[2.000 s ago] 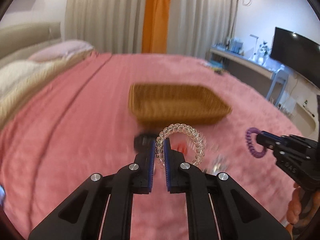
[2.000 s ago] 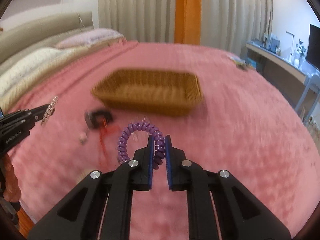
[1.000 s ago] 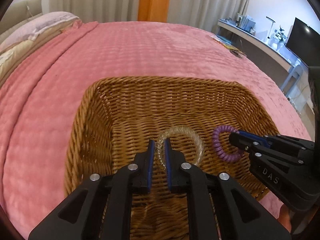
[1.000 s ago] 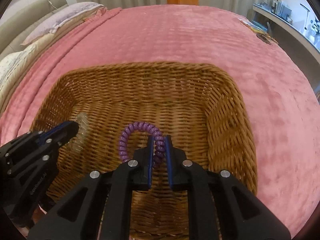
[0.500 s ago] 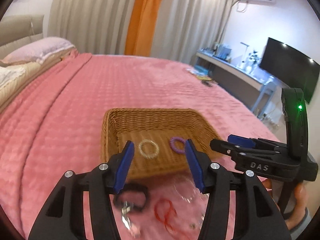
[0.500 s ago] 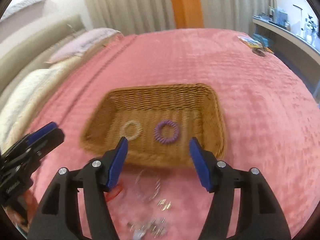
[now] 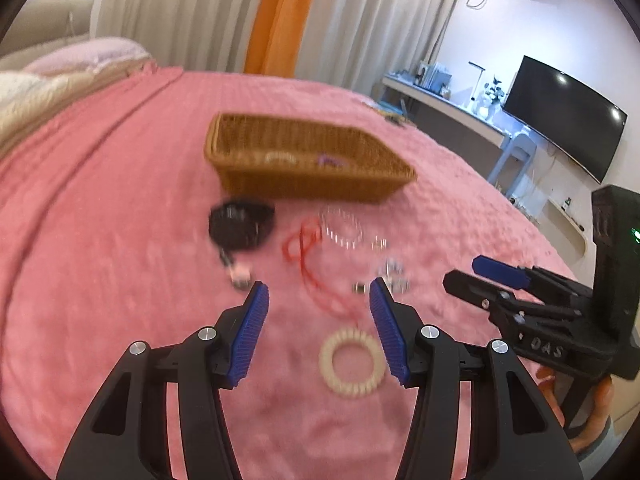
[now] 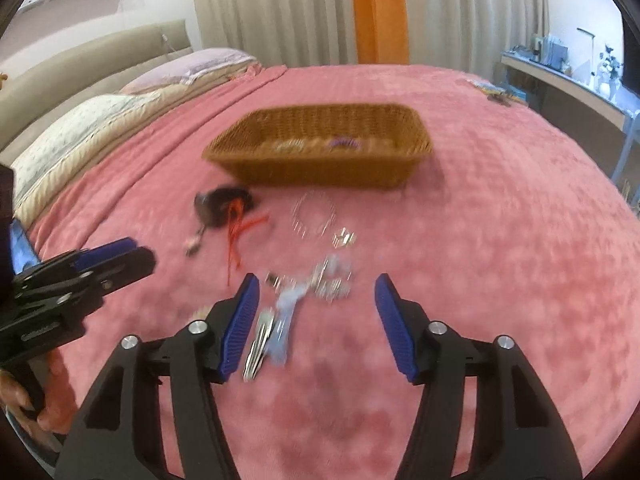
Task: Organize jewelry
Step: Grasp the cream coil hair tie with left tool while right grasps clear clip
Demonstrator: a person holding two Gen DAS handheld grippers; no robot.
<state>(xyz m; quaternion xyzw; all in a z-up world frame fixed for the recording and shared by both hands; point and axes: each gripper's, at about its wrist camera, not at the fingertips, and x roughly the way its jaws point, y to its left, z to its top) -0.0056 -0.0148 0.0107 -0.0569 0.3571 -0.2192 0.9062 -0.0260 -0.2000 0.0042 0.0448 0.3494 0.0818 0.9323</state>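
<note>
A wicker basket (image 7: 304,184) (image 8: 320,168) sits on the pink bedspread and holds a clear coil band (image 7: 280,157) and a purple coil band (image 7: 331,159) (image 8: 344,144). My left gripper (image 7: 318,296) is open and empty above a cream coil band (image 7: 352,363) and a red cord (image 7: 310,250). My right gripper (image 8: 316,296) is open and empty above silver clips and a pale blue piece (image 8: 286,312). A black band (image 7: 241,222) (image 8: 220,206) and a clear bead bracelet (image 7: 342,228) (image 8: 314,216) lie in front of the basket.
Pillows (image 8: 80,128) lie at the head of the bed on the left. A desk and TV (image 7: 564,116) stand beyond the bed's right edge. Small items (image 8: 496,94) lie at the far right of the bedspread.
Both grippers let go of the clear and purple coil bands in the basket, opened, then pulled back and down toward the loose jewelry in front of it.
</note>
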